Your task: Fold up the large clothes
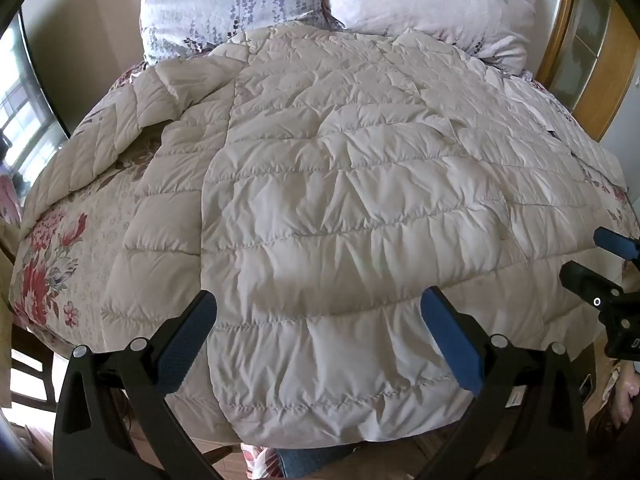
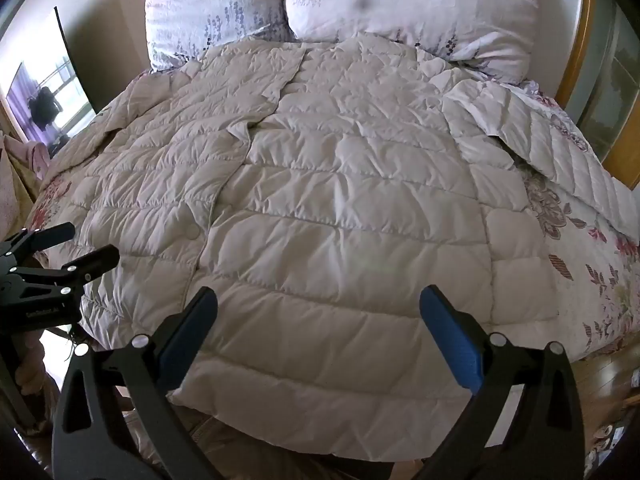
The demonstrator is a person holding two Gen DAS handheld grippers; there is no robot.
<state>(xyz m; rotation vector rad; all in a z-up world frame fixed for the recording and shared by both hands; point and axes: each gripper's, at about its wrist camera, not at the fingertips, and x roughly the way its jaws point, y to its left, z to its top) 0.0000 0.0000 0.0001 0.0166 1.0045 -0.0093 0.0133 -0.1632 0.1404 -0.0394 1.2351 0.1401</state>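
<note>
A large beige quilted down coat (image 1: 340, 200) lies spread flat on the bed, front up, its hem hanging over the near edge; it also shows in the right wrist view (image 2: 340, 200). One sleeve (image 1: 104, 136) stretches to the left, the other sleeve (image 2: 540, 132) to the right. My left gripper (image 1: 318, 312) is open and empty, hovering above the hem. My right gripper (image 2: 318, 312) is open and empty over the hem too. The right gripper shows at the edge of the left wrist view (image 1: 608, 272), and the left gripper in the right wrist view (image 2: 60, 256).
The bed has a floral cover (image 1: 52, 264) and two floral pillows (image 1: 232, 4) (image 2: 420, 4) at the head. A wooden headboard (image 1: 560, 32) stands at the back right. A mirror or window (image 2: 44, 96) is on the left wall. Wooden floor lies below the bed's near edge.
</note>
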